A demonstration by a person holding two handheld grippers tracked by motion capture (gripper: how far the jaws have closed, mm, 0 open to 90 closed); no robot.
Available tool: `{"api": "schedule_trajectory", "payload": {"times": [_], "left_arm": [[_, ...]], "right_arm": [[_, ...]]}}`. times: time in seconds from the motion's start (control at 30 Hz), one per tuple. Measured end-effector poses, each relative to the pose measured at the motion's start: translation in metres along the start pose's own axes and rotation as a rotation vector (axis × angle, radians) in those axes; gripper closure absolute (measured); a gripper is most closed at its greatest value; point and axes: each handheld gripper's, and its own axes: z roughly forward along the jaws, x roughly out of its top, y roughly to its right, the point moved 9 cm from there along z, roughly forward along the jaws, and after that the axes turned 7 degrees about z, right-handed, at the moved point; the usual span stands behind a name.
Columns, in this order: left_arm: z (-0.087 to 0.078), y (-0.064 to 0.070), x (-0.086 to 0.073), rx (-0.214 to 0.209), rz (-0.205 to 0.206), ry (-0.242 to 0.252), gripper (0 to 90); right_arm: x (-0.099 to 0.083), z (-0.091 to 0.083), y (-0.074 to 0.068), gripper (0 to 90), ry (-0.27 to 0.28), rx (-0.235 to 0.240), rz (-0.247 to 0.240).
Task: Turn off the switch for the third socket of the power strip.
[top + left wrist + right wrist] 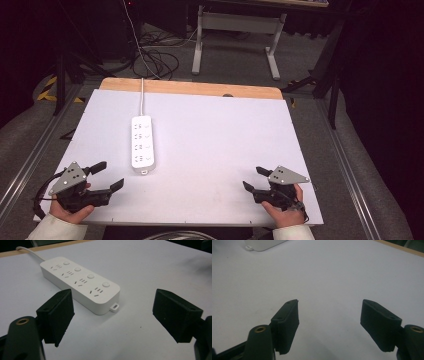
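1. We see a dark room around the work area, with grey floor, a loose tangle of cables on it and a white-legged desk (pixel 235 35) standing well beyond the far edge.
2. Our table (pixel 215 150) has a plain white top with a bare wooden strip (pixel 190 88) along its far edge; yellow-and-black hazard tape (pixel 50 90) marks the floor at the far left corner.
3. The white power strip (pixel 142 142) lies flat on the left half of the table, its long side running away from us. Its white cord (pixel 142 95) leaves the far end and runs over the wooden strip.
4. In the left gripper view, the strip shows four socket groups, each with a round button beside it, and a small mounting tab at the near end. We can read no brand, label or writing on it.
5. Our left gripper (pixel 111 176) rests at the near left edge, just beside the strip's near end, jaws spread wide and holding nothing.
6. Our right gripper (pixel 254 179) rests at the near right, well apart from the strip, jaws likewise spread and empty.
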Motion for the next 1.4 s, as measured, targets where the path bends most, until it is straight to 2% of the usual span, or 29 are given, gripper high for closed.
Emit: {"api": "schedule_trajectory", "payload": {"times": [0.1,0.27,0.53,0.63,0.7,0.9,1.03,1.1,1.3,1.4], "left_arm": [[-0.001,0.000,0.001,0.006,-0.004,-0.002,17.8],[-0.001,0.001,0.001,0.007,0.036,-0.007,19.1],[-0.002,0.002,0.001,-0.008,0.031,-0.023,21.4],[-0.002,0.002,0.004,-0.008,0.057,-0.033,22.9],[-0.001,0.003,0.006,-0.007,0.057,-0.032,24.4],[0.000,0.003,0.015,-0.023,0.066,-0.031,27.6],[0.005,0.001,0.020,-0.030,0.070,-0.050,30.1],[0.007,-0.001,0.027,-0.041,0.065,-0.055,30.8],[0.015,-0.005,0.039,-0.036,0.060,-0.066,31.0],[0.020,-0.008,0.044,-0.043,0.045,-0.068,31.0]], "right_arm": [[0.000,0.000,0.000,31.5,0.002,0.000,-0.001],[-0.001,0.000,0.000,31.5,0.000,0.003,-0.001],[-0.001,0.001,-0.001,31.6,-0.001,0.003,-0.004],[-0.001,0.001,-0.001,31.7,-0.003,0.006,-0.002],[-0.001,0.001,-0.001,31.7,-0.004,0.005,-0.002],[-0.002,0.002,-0.001,32.1,-0.007,0.003,0.002],[-0.002,0.002,-0.001,32.2,-0.011,0.002,-0.001],[-0.002,0.002,-0.001,32.3,-0.010,0.003,-0.001],[-0.003,0.002,-0.001,32.4,-0.012,0.007,0.003],[-0.002,0.002,-0.001,32.7,-0.011,0.008,0.001]]}}
